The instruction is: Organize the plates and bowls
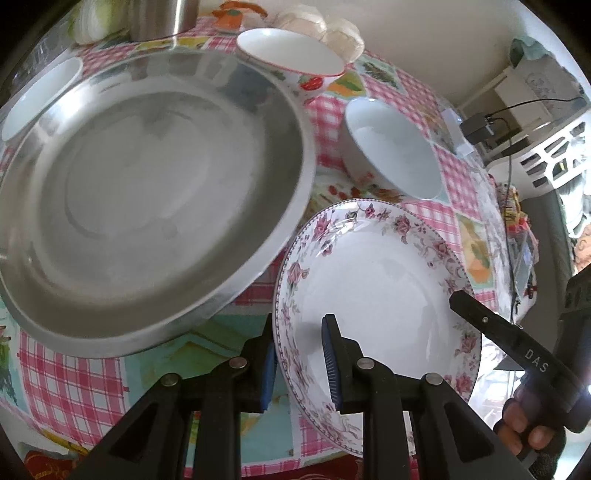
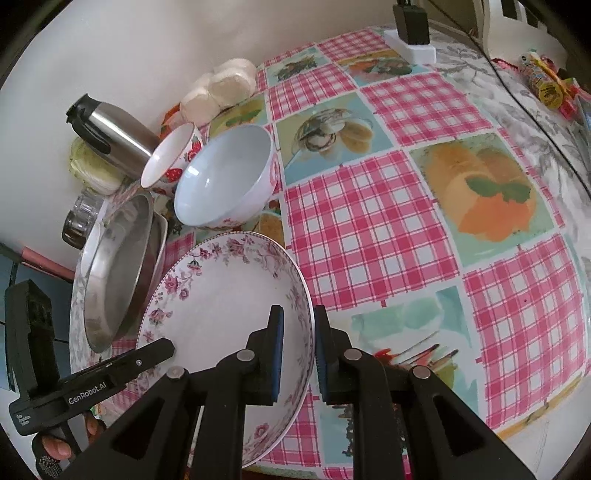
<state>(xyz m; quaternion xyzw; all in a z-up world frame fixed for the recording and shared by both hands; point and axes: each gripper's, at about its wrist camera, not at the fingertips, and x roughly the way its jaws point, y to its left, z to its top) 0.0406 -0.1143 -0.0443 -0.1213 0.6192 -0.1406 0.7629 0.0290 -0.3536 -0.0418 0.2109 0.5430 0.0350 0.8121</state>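
Note:
A white plate with a pink floral rim point(image 1: 376, 280) is held from two sides, just right of a big steel pan point(image 1: 147, 192). My left gripper point(image 1: 301, 365) is shut on the plate's left rim, one blue pad under it and one inside. My right gripper point(image 2: 299, 354) is shut on the opposite rim of the same plate point(image 2: 229, 295). Each view shows the other gripper's black finger over the plate's far edge. Behind the plate stand a pale blue-white bowl point(image 2: 225, 173) and a strawberry-patterned bowl point(image 2: 170, 158).
A steel flask point(image 2: 110, 129), a cabbage point(image 2: 92, 170), a glass jar point(image 2: 79, 218) and pale round buns point(image 2: 225, 85) crowd the wall side behind the steel pan point(image 2: 114, 269). A pink checked tablecloth point(image 2: 388, 229) stretches to the right. A charger and cable point(image 2: 412, 22) lie at the far edge.

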